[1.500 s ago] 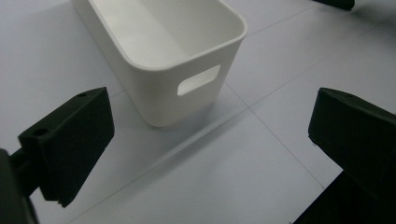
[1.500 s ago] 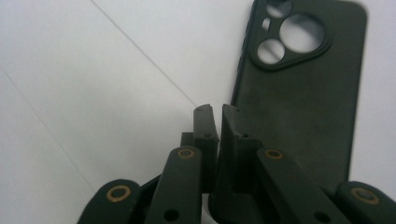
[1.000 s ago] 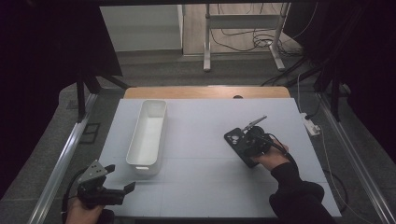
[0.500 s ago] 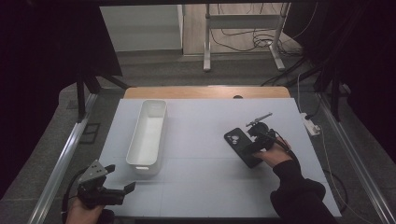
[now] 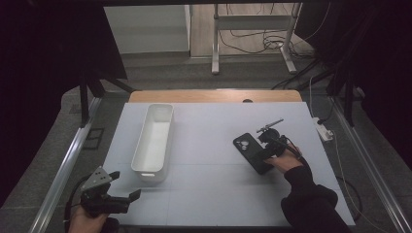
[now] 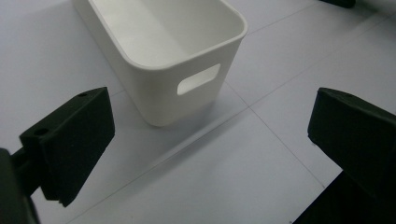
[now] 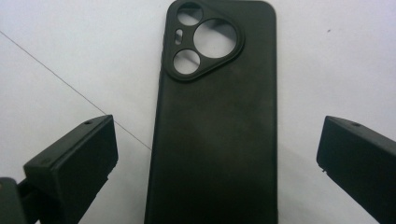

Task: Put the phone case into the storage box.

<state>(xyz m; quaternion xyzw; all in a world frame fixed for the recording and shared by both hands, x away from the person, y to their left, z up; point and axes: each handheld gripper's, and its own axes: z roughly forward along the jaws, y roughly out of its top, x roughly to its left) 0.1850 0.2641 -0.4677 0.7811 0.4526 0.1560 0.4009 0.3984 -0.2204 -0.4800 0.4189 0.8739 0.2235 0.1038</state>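
- Phone case (image 5: 251, 152) lies flat just ahead of your right gripper (image 5: 272, 141) in the high view; your left gripper (image 5: 109, 196) sits well apart.
- Left gripper view: jaws spread, white bin (image 6: 164, 51) ahead (empty).
- Right gripper view: jaws just opened wide, phone case (image 7: 217, 121) between them, untouched.

No legible text, label, brand, number or sign found: none on the phone case (image 7: 215, 126), the white bin (image 6: 163, 56), or the surface (image 5: 218, 194).
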